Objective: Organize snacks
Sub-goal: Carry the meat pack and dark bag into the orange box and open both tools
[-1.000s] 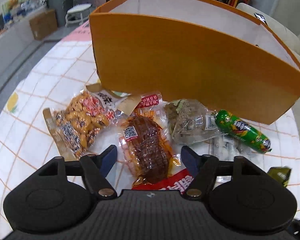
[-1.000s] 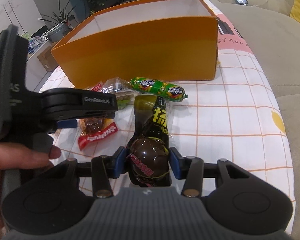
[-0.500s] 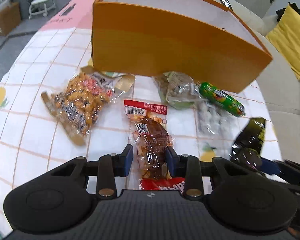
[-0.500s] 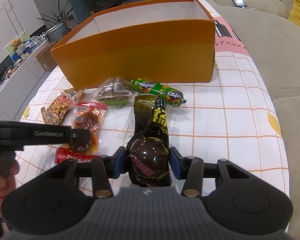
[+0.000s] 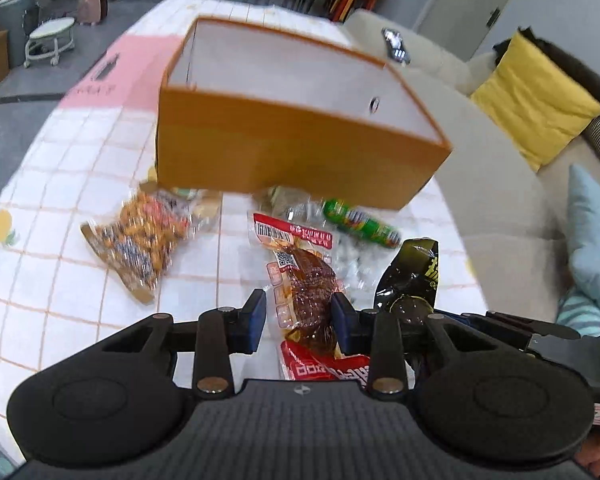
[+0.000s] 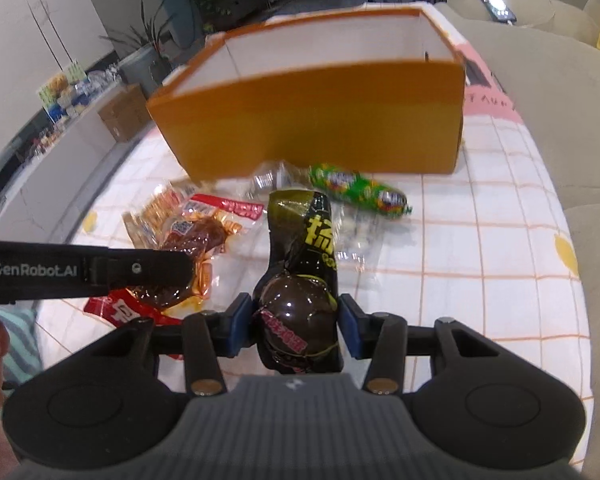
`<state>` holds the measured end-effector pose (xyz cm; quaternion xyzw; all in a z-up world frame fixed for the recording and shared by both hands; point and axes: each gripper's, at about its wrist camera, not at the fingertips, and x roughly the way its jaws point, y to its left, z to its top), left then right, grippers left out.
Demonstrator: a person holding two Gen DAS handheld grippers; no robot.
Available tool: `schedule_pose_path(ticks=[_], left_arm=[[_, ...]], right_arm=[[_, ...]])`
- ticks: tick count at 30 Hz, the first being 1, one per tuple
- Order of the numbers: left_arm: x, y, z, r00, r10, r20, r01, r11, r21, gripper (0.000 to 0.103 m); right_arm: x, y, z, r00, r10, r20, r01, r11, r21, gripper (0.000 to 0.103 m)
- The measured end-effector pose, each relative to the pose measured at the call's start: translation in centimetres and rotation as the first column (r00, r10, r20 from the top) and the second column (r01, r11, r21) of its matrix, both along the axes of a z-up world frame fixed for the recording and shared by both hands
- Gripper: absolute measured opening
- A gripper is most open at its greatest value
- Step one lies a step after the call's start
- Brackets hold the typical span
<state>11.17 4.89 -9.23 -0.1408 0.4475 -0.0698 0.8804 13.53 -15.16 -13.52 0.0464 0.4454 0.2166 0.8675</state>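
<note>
The left gripper has just clamped the braised-meat packet at frame centre and lifted it; the right gripper grips the dark egg pouch. Both look ready for the orange box, upper centre.

Both wrist views close, angled down; share orange box

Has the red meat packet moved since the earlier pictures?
Yes. The red meat packet lay flat near the orange box; now the left tool holds it lifted, nearer the camera.
</note>
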Motion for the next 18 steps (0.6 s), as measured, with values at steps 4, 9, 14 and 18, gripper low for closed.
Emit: schedule_pose_path(ticks=[4, 9, 14, 18], left_arm=[[0.3, 0.3, 2.3, 0.998, 0.011, 0.062, -0.011, 1.0, -0.011, 0.039], [1.7, 0.2, 5.0, 0.99, 0.001, 0.142, 0.0, 1.0, -0.011, 0.039], [3.8, 0.1, 6.5, 0.981, 0.005, 0.195, -0.003, 1.0, -0.006, 0.038], [5.3, 0.3, 7.7, 0.972, 0.0, 0.233, 0.0, 1.0, 0.001, 0.038]], right_arm=[[0.2, -0.3, 2.1, 0.999, -0.015, 0.045, 0.014, 1.0, 0.027, 0.045], [1.4, -0.1, 4.0, 0.997, -0.011, 0.074, 0.005, 0.997, 0.072, 0.045], [3.4, 0.6, 5.9, 0.993, -0.007, 0.115, -0.005, 0.995, 0.101, 0.045], [5.4, 0.8, 7.3, 0.989, -0.009, 0.145, -0.009, 0.993, 0.121, 0.045]])
